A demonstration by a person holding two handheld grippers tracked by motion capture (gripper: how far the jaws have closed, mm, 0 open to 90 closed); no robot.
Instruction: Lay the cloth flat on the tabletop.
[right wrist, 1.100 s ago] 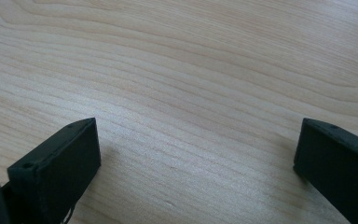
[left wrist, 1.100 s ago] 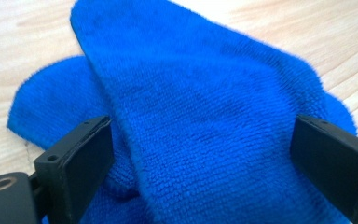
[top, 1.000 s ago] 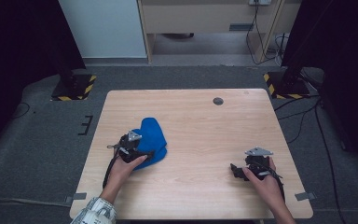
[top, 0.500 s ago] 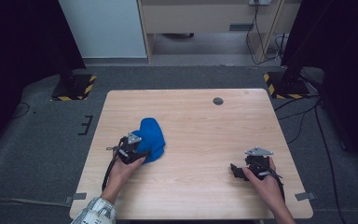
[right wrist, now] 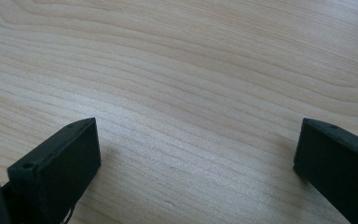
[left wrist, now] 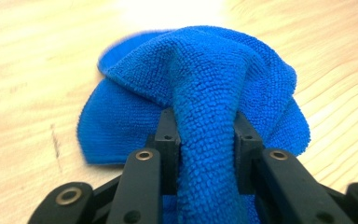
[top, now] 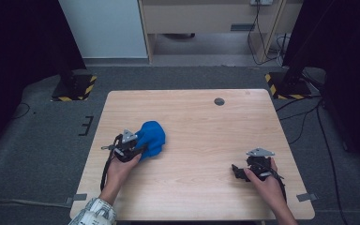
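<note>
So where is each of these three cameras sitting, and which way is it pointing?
High view: fixed above the person's side, looking forward and down on the wooden table; both forearms enter from below, holding the left gripper and the right gripper.
Left gripper view: rides on the left gripper, looking along its black jaws, which pinch a fold of the blue cloth.
Right gripper view: rides on the right gripper, looking down at bare tabletop between wide-apart jaws.
Shared: the high and left gripper views both show the blue cloth.
</note>
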